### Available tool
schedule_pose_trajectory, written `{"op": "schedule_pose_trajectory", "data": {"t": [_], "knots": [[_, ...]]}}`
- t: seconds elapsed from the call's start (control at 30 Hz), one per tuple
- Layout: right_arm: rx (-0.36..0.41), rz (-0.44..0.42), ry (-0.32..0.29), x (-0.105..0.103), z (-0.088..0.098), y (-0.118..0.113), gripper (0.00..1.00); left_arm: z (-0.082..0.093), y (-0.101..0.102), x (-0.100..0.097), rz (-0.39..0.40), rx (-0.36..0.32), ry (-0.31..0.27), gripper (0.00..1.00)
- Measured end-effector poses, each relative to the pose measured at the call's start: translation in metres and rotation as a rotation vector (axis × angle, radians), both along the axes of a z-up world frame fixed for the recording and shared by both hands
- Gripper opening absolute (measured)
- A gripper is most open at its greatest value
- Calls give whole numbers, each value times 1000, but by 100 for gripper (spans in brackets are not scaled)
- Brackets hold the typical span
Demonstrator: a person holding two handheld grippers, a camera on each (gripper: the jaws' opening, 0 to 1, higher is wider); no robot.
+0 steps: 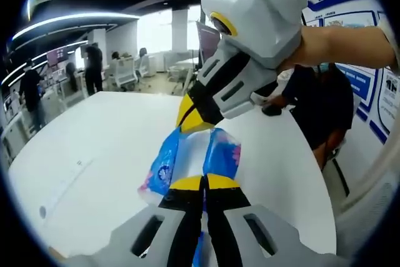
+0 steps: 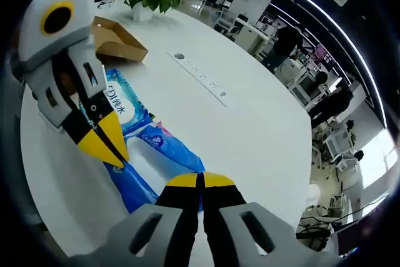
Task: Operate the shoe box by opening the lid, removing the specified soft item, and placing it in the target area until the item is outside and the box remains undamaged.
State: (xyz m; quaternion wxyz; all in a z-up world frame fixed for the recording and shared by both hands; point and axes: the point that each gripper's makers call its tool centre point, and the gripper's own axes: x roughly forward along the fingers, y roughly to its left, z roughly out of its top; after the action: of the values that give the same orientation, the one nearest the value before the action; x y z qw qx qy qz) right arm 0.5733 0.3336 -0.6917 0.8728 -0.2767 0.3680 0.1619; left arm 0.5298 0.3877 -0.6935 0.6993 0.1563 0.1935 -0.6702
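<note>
The soft, light wipes pack [image 1: 187,161] hung above the white table [image 1: 94,154], both grippers, left [image 1: 204,182] and right [image 2: 200,181], clamped on opposite edges, its slick film likely to slip.

Both tools [image 1: 204,182] [image 2: 201,181] closed, tips close together.

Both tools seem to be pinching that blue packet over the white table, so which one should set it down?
Probably either: the left tool and right tool each grip an end of the blue packet above the table, well clear of the cardboard box.
</note>
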Motion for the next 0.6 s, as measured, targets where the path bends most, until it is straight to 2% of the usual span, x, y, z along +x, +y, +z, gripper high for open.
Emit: {"op": "schedule_pose_trajectory", "data": {"t": [0.3, 0.6], "knots": [[-8, -11, 12, 11, -21, -9, 0, -12, -6, 9, 16, -3, 20, 0], [-3, -36, 24, 16, -36, -21, 0, -18, -17, 10, 34, -34, 65, 0]]}}
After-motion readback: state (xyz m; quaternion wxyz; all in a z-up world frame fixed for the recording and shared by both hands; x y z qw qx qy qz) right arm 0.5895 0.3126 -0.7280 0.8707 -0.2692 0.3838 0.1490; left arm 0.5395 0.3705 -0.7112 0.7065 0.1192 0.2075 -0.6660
